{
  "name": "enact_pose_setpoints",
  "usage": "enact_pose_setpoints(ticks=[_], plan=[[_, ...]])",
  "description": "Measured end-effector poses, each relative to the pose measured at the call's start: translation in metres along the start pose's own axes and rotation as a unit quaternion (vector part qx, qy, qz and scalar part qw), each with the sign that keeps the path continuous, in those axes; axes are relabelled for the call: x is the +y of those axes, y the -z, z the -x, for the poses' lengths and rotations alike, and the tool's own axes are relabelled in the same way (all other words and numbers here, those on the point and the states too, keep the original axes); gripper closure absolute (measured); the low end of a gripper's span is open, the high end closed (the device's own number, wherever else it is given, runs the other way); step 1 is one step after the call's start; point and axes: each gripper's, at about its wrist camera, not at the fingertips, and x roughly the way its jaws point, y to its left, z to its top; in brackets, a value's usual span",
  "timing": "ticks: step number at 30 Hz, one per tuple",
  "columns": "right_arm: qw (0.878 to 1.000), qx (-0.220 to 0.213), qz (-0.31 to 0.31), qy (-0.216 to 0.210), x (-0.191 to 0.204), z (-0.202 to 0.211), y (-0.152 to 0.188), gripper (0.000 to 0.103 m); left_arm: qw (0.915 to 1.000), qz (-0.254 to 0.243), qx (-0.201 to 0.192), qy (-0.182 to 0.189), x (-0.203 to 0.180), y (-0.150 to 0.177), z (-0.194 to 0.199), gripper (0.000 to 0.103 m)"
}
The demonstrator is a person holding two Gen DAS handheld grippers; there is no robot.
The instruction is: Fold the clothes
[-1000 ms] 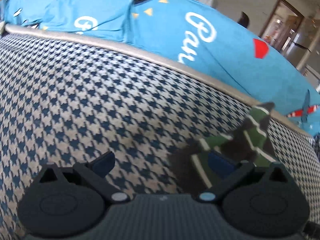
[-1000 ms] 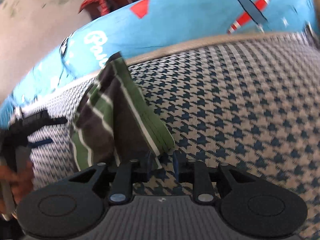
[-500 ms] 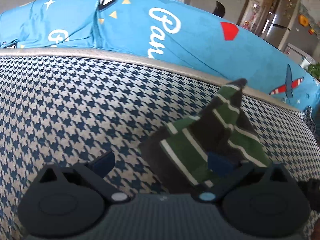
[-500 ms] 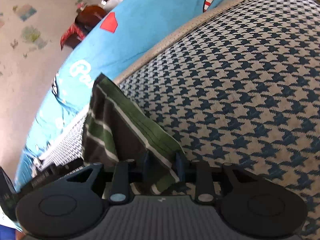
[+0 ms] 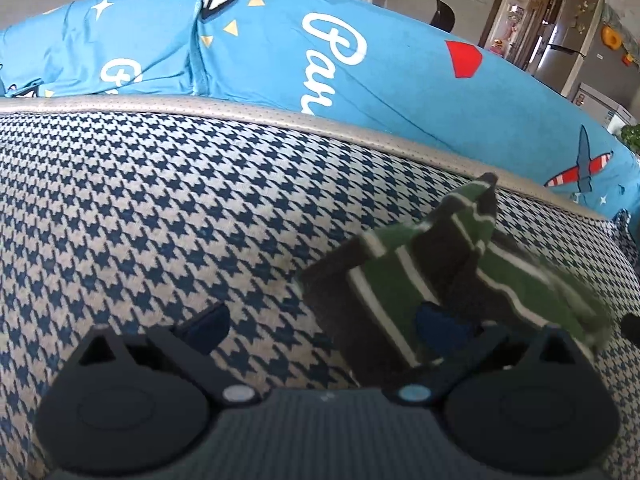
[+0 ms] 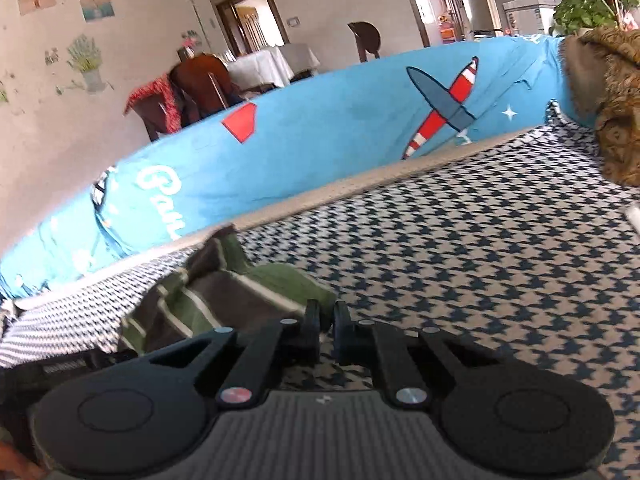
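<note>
Striped garment [image 5: 400, 292] bunched on the houndstooth cover [image 5: 160, 200], partly across one finger of the wide-spread left hand-held gripper [image 5: 322, 320]. Right hand-held gripper [image 6: 327, 316]: jaws just been closing, now pinching a corner. Better to lift slowly, keep that pinch tight and match the edges.

Loads of open room is left on the navy-and-cream houndstooth fabric surface [image 5: 168, 208], bare across the whole left and middle. The only lump on it is the crumpled green, brown and white striped garment [image 5: 404, 280] on the right side. The far edge is walled off by a bright blue printed cover [image 6: 320, 144], and the right corner is blocked by a brown patterned fabric heap [image 6: 616, 120]
</note>
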Motion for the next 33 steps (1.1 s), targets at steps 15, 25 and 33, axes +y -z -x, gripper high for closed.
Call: enact_pose_setpoints(ticks=[15, 25, 33], plan=[[0.978, 0.089, 0.027, -0.189, 0.03, 0.029, 0.045, 0.077, 0.9997, 0.006, -0.023, -0.007, 0.015, 0.014, 0.034, 0.0], [0.974, 0.116, 0.064, -0.186, 0.057, 0.013, 0.066, 0.076, 0.9999, 0.01, -0.008, -0.007, 0.016, 0.021, 0.035, 0.0], [0.968, 0.083, 0.11, -0.21, 0.077, 0.016, 0.072, 0.086, 0.9997, 0.019, -0.01, -0.009, 0.02, 0.02, 0.035, 0.0]])
